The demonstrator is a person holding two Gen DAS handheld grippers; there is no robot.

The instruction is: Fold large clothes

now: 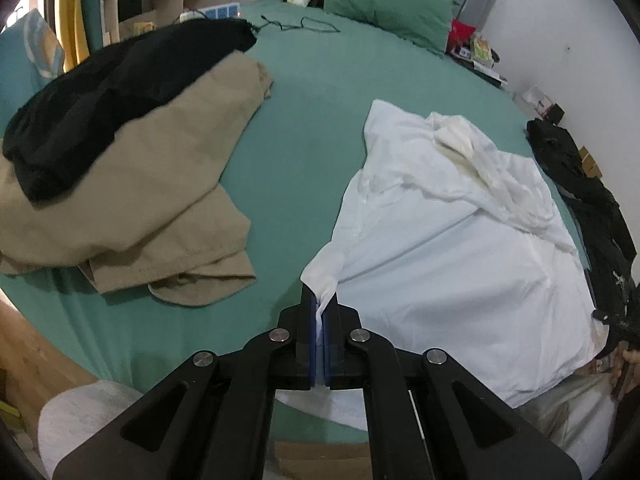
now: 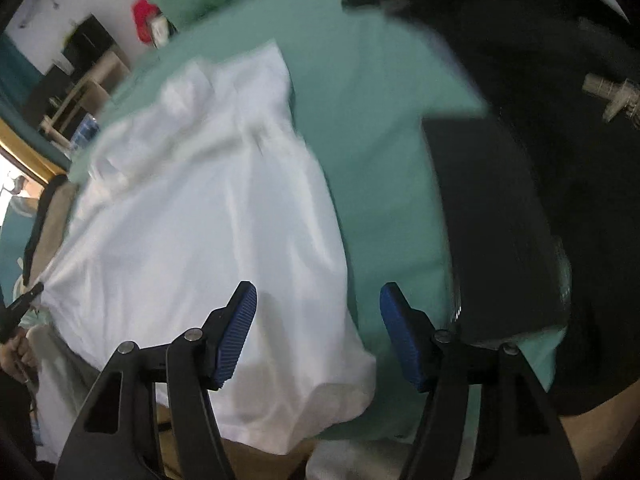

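Note:
A white shirt (image 1: 452, 248) lies spread on the green bed (image 1: 304, 120), collar end far, hem toward the near edge. My left gripper (image 1: 320, 300) is shut on the shirt's near left corner, which bunches between the blue pads. In the right wrist view the same shirt (image 2: 192, 216) fills the left and middle. My right gripper (image 2: 318, 300) is open, its blue pads (image 2: 236, 336) wide apart, just above the shirt's near right corner. The left gripper tip (image 2: 24, 300) shows at the far left of that view.
A tan garment (image 1: 132, 208) with a black garment (image 1: 100, 108) on top lies on the bed's left. A green pillow (image 1: 384, 4), eyeglasses (image 1: 300, 26) and a power strip (image 1: 216, 12) sit at the head. Black items (image 1: 588, 200) lie along the right edge, large in the right wrist view (image 2: 520, 160).

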